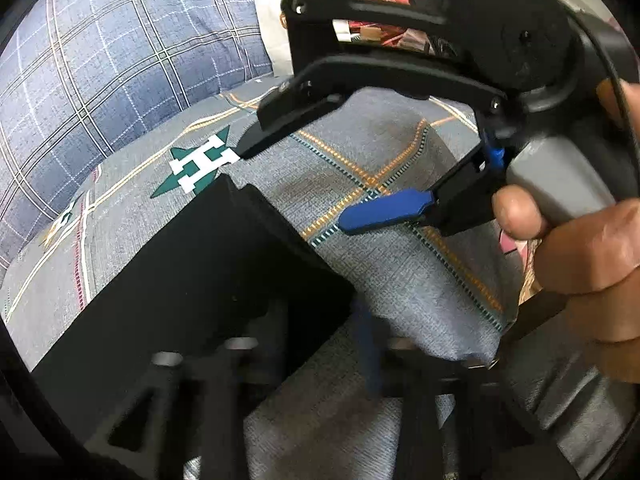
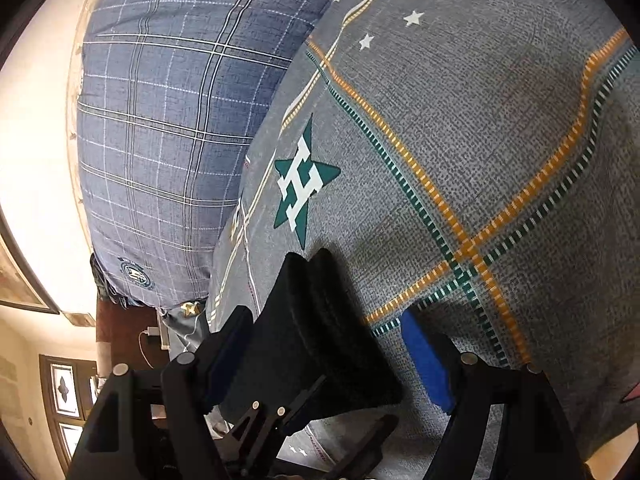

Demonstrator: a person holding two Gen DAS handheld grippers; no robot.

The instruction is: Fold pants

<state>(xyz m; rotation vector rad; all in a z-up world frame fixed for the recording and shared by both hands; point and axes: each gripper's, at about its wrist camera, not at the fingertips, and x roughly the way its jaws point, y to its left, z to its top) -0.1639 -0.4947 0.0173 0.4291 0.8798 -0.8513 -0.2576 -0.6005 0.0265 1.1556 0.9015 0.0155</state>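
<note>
The black pants (image 1: 192,276) lie folded on the grey checked bedsheet (image 1: 400,272). In the left wrist view my left gripper's own fingers are blurred at the bottom edge, over the pants' near end. My right gripper (image 1: 292,190) shows there from the side, its jaws wide apart over the sheet just right of the pants' far corner, with a blue pad (image 1: 386,210). In the right wrist view the right gripper (image 2: 328,364) is open; the folded pants (image 2: 308,336) lie between its blue pads (image 2: 426,364), next to the left one.
A blue checked pillow (image 1: 108,68) lies at the head of the bed, also in the right wrist view (image 2: 168,128). A green star print (image 2: 302,180) marks the sheet beyond the pants. Clutter and a white bag (image 1: 276,12) sit behind.
</note>
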